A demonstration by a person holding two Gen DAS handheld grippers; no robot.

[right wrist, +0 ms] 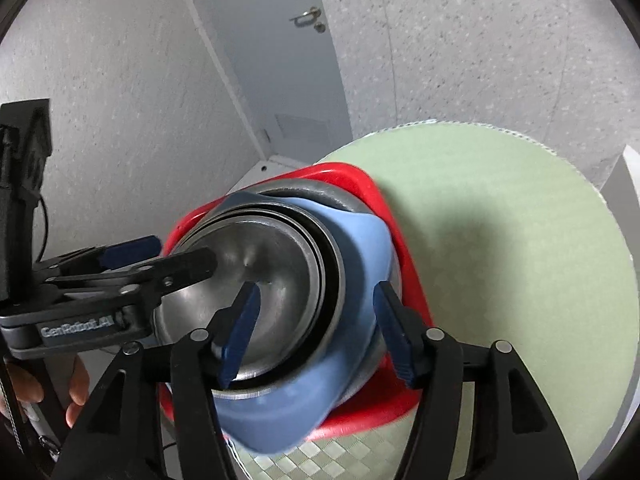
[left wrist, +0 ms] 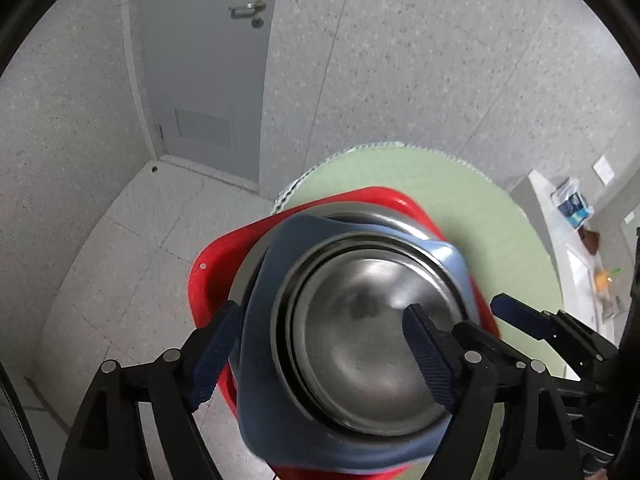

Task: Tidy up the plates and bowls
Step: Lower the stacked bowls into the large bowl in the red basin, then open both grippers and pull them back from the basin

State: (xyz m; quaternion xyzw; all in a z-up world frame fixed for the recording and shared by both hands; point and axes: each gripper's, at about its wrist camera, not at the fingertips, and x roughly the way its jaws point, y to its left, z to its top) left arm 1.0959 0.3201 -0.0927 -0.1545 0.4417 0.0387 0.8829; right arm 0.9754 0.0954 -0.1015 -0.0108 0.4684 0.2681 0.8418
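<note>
Left wrist view looks down on a stack of dishes at the near-left edge of a round table (left wrist: 460, 184) with a pale green cloth; a red tray (left wrist: 208, 276) sits at the bottom, a wide steel plate (left wrist: 248, 268) on it, then a blue bowl (left wrist: 260, 320) with a wavy rim, and nested steel bowls (left wrist: 360, 320) on top; the whole stack fills the middle of the picture, with bare green cloth from about 12 to 3 o'clock of it; the left gripper (left wrist: 324, 356) stands wide, its two navy pads straddling the near-left side of the stack: one pad lies outside the blue bowl at about 8 o'clock, the other hangs inside the steel bowls at about 4 o'clock; neither pad presses on the rims, so nothing is held; the tip of the other gripper shows at 3 o'clock of the stack.

Right wrist view shows the same stack left of centre; the right gripper (right wrist: 316, 332) is about half spread, one pad inside the steel bowls (right wrist: 256, 264) at about 6 o'clock, the other outside the blue bowl (right wrist: 360, 248) at about 4 o'clock, over the red tray (right wrist: 404, 240); a gap shows between pads and rims, so this claw grips nothing either; the left gripper (right wrist: 168, 256) reaches in from 9 o'clock, one finger over the steel bowls; fingers of a hand (right wrist: 76, 384) show at the lower left, around its handle; a grey door (right wrist: 280, 60) stands behind.
</note>
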